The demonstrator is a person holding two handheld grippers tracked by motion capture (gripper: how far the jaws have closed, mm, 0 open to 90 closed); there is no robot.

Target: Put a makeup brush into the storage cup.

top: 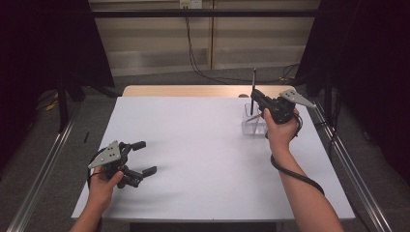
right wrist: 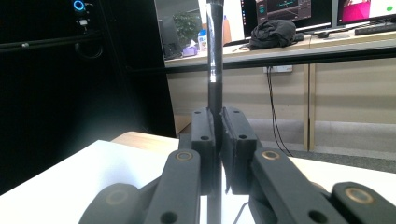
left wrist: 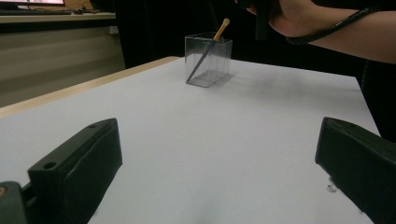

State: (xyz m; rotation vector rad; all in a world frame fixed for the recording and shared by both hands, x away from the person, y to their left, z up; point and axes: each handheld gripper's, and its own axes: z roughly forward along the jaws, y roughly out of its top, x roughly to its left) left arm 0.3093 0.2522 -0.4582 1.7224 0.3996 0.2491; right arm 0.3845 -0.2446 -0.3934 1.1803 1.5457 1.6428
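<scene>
Right tongs (top: 255, 98) clamped on upright black pen (top: 253, 79), held over clear box (top: 255, 121) at worktop (top: 203, 145) far right. Left tongs (top: 145, 157) wide, nothing between, resting near left edge. Box already holding dark pen and orange-tipped stick (left wrist: 221, 28), both leaning. Risk: pen off-centre on the drop, catching rim or the leaning pair, tipping light box. No readable labels or writing.
</scene>
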